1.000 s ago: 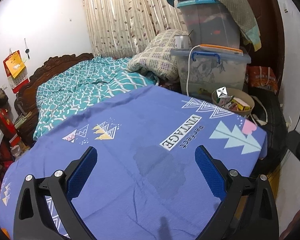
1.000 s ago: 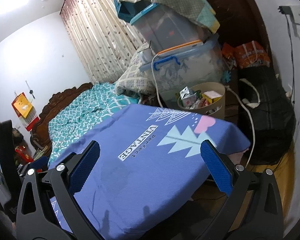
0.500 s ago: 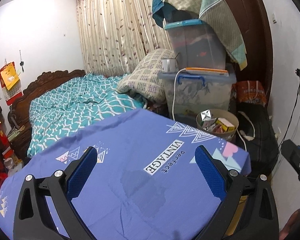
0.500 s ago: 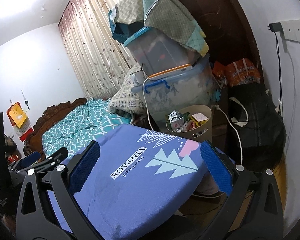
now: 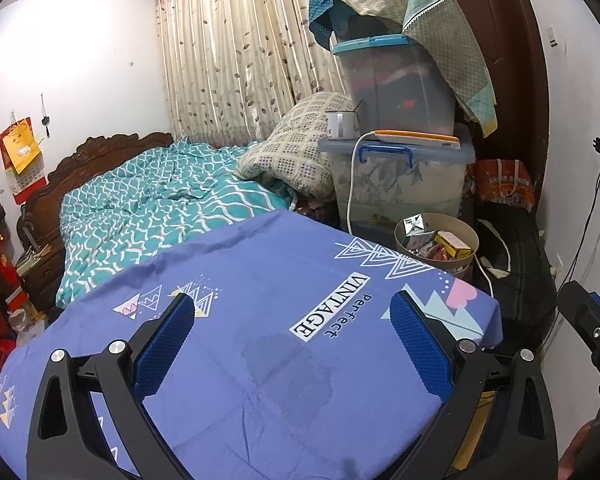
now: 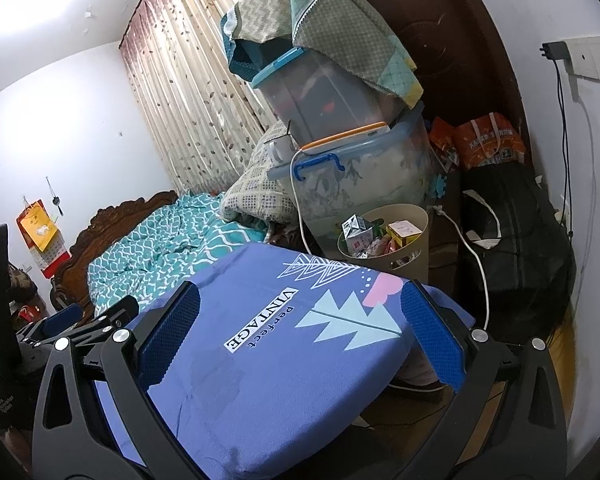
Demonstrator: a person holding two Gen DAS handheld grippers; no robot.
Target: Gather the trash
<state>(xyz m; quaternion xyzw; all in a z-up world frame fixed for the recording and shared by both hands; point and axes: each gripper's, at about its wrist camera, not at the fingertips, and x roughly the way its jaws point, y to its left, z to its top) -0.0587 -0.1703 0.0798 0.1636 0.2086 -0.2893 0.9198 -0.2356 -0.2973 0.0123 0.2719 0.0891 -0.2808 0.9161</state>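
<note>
- Left gripper [image 5: 292,344] hangs over the purple-blue cloth [image 5: 260,280], blue pads spread wide apart, nothing btwn them.
- Right gripper [image 6: 300,336] same story: jaws wide, empty, held above the cloth's corner w/ the pale tree print [image 6: 348,320].
- Cloth has "VINTAGE perfect" printed on it [image 5: 332,304]; a darker damp-looking patch [image 5: 288,372] sits near the left gripper's pads.
- Trash is in a round beige bin [image 5: 466,236], just past the cloth's far edge, on the floor beside the storage boxes. Inside: a silver-and-white carton [image 6: 356,232], a small yellow box [image 6: 404,232], other wrappers I can't make out.
- Behind the bin: clear plastic box w/ blue handle [image 5: 386,154], a second blue-lidded box [image 5: 396,88] stacked on top, patchwork fabric [image 5: 432,4] draped over that.
- White cable [image 5: 352,184] runs down the front of the lower box; enamel mug [image 5: 342,124] on its lid.
- Bed w/ teal patterned quilt [image 5: 160,200] to the left, checked pillow [image 5: 296,148] against the boxes.
- Black bag [image 6: 516,240] on the floor right of the bin, orange bag [image 6: 488,144] above it.
- Right gripper's body shows at the left view's right edge.
</note>
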